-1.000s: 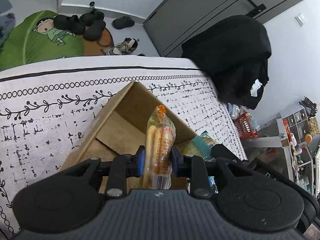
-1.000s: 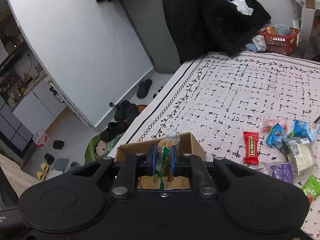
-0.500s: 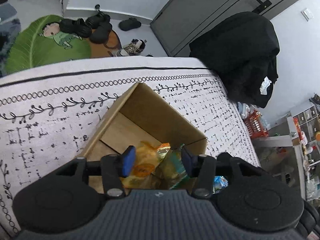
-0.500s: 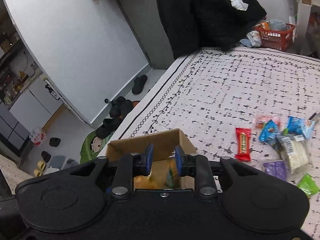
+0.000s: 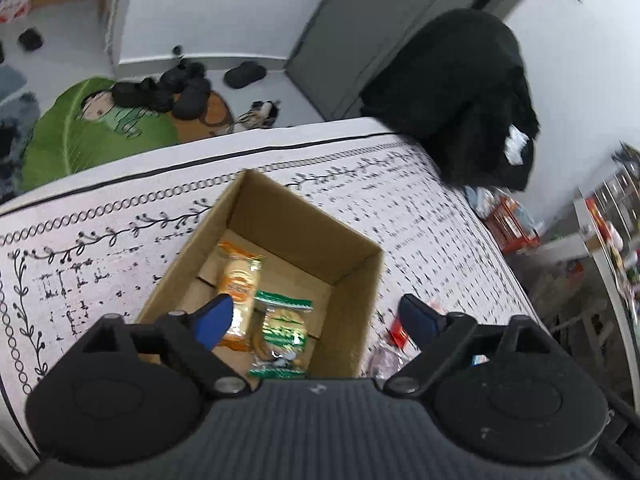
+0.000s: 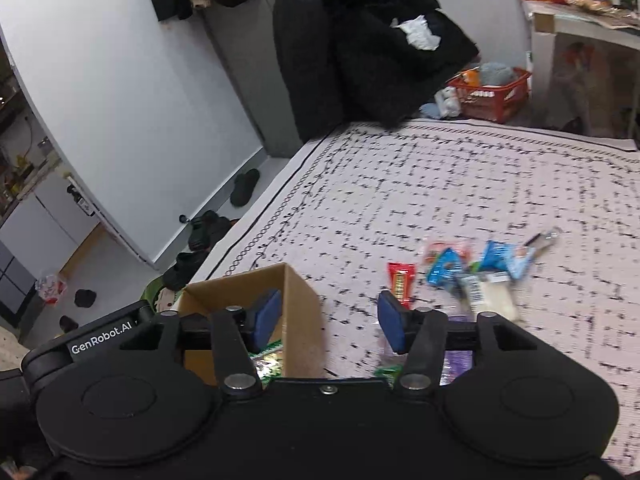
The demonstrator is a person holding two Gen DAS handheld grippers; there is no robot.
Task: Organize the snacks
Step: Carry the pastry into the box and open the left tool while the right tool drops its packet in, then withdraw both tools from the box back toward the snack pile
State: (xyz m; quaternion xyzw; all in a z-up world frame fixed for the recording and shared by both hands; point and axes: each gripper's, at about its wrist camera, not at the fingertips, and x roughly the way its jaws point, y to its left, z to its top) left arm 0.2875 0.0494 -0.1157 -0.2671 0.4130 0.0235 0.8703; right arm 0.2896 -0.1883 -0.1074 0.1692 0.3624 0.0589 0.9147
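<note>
An open brown cardboard box [image 5: 352,276] sits on a white cloth printed with black dashes and a leafy vine border [image 5: 120,236]; whether the cloth covers a bed or a counter cannot be told. The box is rectangular, with plain matte walls and folded flaps forming its floor.

Two snacks lie flat inside the box, side by side and touching. The orange packet [image 5: 238,280] is a clear, glossy wrapper with orange ends, showing pale round biscuits. Just beside it, nearer the camera, lies the green packet [image 5: 282,332], a shiny wrapper with green crimped ends and a round biscuit.

The left tongs [image 5: 316,320] hover above the box, spread wide apart and holding nothing; their blue pads [image 5: 214,320] are smooth and wedge-shaped.

The right tongs [image 6: 328,322] are likewise released and empty, hanging over the box's near corner, with one blue pad above the box and the other past its outer wall.

Beyond the box, out on the cloth, a loose cluster of wrapped snacks [image 6: 476,276] lies blurred: a red bar [image 6: 400,280], blue packets [image 6: 496,258] and a pale clear-wrapped piece [image 6: 494,300].
</note>
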